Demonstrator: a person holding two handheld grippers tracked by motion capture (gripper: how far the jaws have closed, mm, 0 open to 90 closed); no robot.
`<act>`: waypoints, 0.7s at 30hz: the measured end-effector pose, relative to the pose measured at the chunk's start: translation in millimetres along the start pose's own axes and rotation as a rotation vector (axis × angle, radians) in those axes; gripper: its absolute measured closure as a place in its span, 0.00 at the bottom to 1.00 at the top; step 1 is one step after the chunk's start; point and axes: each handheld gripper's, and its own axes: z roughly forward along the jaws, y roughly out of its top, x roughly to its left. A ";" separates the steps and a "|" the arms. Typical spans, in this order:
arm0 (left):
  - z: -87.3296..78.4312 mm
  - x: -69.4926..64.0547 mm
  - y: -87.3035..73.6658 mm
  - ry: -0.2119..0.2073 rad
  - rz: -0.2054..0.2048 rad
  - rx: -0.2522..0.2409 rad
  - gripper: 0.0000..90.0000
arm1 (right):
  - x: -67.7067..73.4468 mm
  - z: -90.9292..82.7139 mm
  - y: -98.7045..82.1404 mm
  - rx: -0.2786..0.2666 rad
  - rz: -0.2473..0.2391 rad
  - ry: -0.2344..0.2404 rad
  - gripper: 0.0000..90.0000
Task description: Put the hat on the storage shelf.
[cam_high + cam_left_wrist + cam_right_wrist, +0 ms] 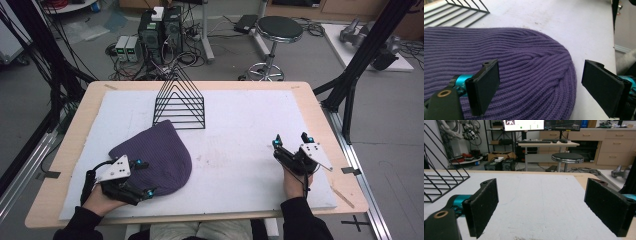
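A purple ribbed knit beanie (155,155) lies flat on the white foam mat (240,130), left of centre. My left gripper (144,178) is open at the beanie's near right edge, one jaw over the knit and the other over bare mat. In the left gripper view the beanie (511,65) spreads under the open left gripper (544,87). My right gripper (291,140) is open above the mat's right side, holding nothing. In the right gripper view the open right gripper (541,207) frames bare mat (536,195).
A black wire rack (179,102) of triangular dividers stands at the mat's back centre; it also appears as the rack (439,180) at left. Beyond the wooden table (75,130) are a round stool (279,30), computer boxes and cables on the floor.
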 end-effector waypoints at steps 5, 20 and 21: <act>6.4 1.1 -0.8 -0.039 -0.003 0.048 0.19 | 2.5 0.2 0.4 -0.007 -0.028 0.005 0.12; 17.1 -0.6 -3.1 -0.058 0.024 0.126 0.19 | 4.6 0.8 0.3 -0.002 -0.039 0.014 0.13; 17.6 -1.0 -3.3 -0.062 0.023 0.132 0.19 | 4.7 0.8 0.3 0.000 -0.037 0.013 0.13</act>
